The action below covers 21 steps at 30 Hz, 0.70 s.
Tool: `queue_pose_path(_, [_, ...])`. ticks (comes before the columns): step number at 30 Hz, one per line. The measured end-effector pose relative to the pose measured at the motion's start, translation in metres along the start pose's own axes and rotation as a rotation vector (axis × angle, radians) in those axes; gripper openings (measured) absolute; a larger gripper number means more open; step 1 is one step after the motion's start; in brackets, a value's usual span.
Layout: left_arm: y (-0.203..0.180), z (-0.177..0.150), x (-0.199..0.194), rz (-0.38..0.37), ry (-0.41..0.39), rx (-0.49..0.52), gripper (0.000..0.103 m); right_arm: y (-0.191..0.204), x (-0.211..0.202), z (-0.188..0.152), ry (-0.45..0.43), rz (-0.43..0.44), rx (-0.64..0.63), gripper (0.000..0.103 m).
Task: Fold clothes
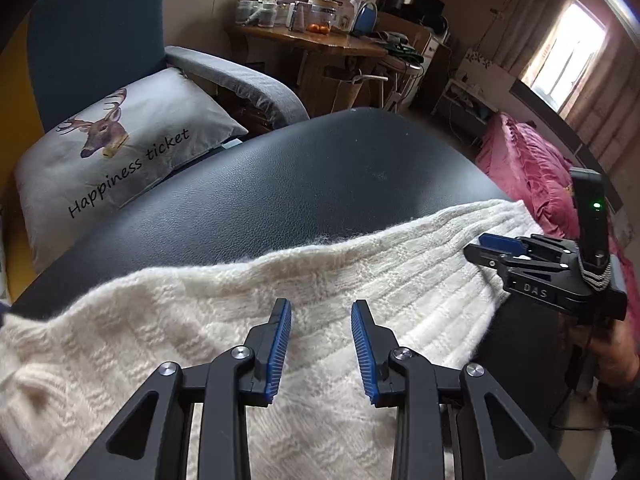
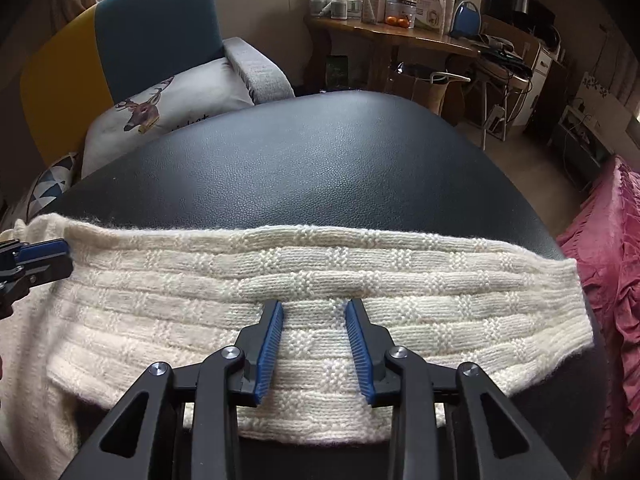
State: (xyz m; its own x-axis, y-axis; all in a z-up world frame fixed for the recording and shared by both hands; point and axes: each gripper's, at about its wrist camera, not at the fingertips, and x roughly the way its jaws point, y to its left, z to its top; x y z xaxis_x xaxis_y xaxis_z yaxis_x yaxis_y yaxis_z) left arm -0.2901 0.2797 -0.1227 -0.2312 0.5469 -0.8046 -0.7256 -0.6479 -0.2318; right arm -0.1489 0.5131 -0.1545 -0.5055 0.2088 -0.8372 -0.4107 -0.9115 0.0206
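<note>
Over the black counter (image 2: pixel 320 152), both grippers (image 1: pixel 320 344) (image 2: pixel 314 340) hover, fingers apart, gripping nothing; the loose cream knit (image 2: pixel 360 280) could snag or slide off the slick edge.

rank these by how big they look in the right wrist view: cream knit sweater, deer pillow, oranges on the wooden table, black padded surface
1. black padded surface and cream knit sweater: they look alike in spread, and the sweater is nearer the camera, so no ranking between them
2. deer pillow
3. oranges, far back and tiny
</note>
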Motion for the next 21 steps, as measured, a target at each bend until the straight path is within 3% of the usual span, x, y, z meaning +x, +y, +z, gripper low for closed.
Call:
queue_pose_path(2, [0.008,0.008,0.015,0.006,0.021,-0.033,0.032,-0.003,0.004,0.000,-0.015,-0.019,-0.009,0.033])
queue_pose_path(5, [0.020,0.009,0.026,0.007,-0.009,-0.101,0.032,-0.002,0.005,0.001,-0.035,-0.046,-0.043,0.033])
queue_pose_path(9, [0.019,0.005,0.026,0.030,-0.063,-0.131,0.032,0.001,0.005,0.003,-0.045,-0.075,-0.091,0.033])
queue_pose_path(15, [0.007,-0.006,0.003,0.065,-0.083,-0.145,0.032,-0.004,-0.002,0.011,-0.005,-0.034,-0.060,0.033])
queue_pose_path(17, [0.003,-0.017,-0.013,0.041,-0.111,-0.152,0.032,0.004,-0.018,0.012,-0.030,0.030,-0.068,0.033])
queue_pose_path(19, [-0.005,-0.033,-0.028,0.018,-0.124,-0.130,0.032,0.024,-0.035,0.012,-0.046,0.148,-0.091,0.033])
queue_pose_path(21, [-0.014,-0.050,-0.039,-0.004,-0.123,-0.104,0.032,0.054,-0.045,0.009,-0.043,0.218,-0.166,0.033])
